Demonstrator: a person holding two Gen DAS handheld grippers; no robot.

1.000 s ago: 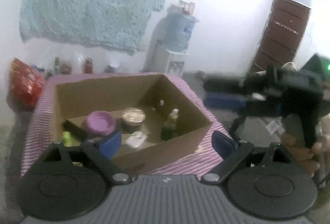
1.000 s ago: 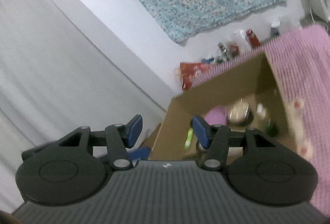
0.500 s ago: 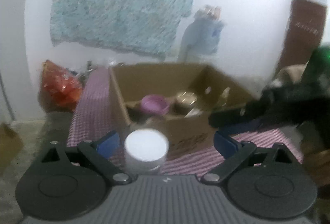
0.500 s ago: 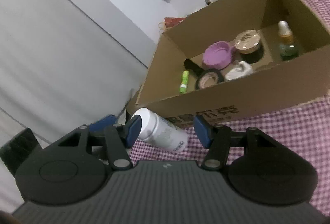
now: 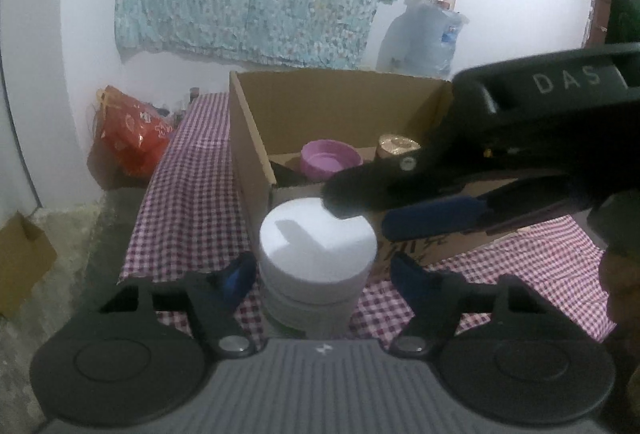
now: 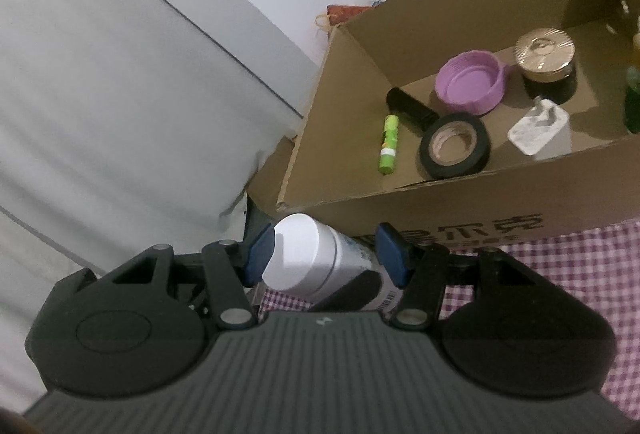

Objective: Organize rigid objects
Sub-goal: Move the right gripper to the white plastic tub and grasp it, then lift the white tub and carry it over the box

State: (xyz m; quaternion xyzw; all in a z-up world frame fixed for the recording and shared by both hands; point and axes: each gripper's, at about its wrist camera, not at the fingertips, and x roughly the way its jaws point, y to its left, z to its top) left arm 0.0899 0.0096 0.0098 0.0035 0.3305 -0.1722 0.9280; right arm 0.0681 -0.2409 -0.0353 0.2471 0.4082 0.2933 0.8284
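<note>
White-capped bottle point(image 5: 318, 254) — stands on the checked tablecloth point(image 5: 192, 194), just outside the near left corner of the cardboard box point(image 5: 256, 162). White screw cap up, printed label on the body.

Left gripper point(image 5: 320, 274) — blue pads flank the bottle at 9 and 3 o'clock. The left pad sits at the bottle's side; the right pad shows a gap. Jaws closing, bottle between them, no firm clamp seen.

Right gripper point(image 6: 326, 254) — reaches in from 3 o'clock in the left wrist view, jaws part open. Its left pad lies against the cap; the right pad stands near the label, and whether it touches I cannot tell.

Cardboard box, open top, contents:
- purple lid point(image 6: 470, 82), hollow side up, toward 12 o'clock
- gold-topped jar point(image 6: 546, 54), just right of the lid at 3 o'clock
- black tape roll point(image 6: 455, 145), lying flat at 6 o'clock from the lid
- green glue stick point(image 6: 389, 142), at 9 o'clock from the tape
- white plug-like block point(image 6: 538, 130), at 3 o'clock from the tape
- green bottle point(image 6: 633, 102), at the far right edge — partly cut off
</note>
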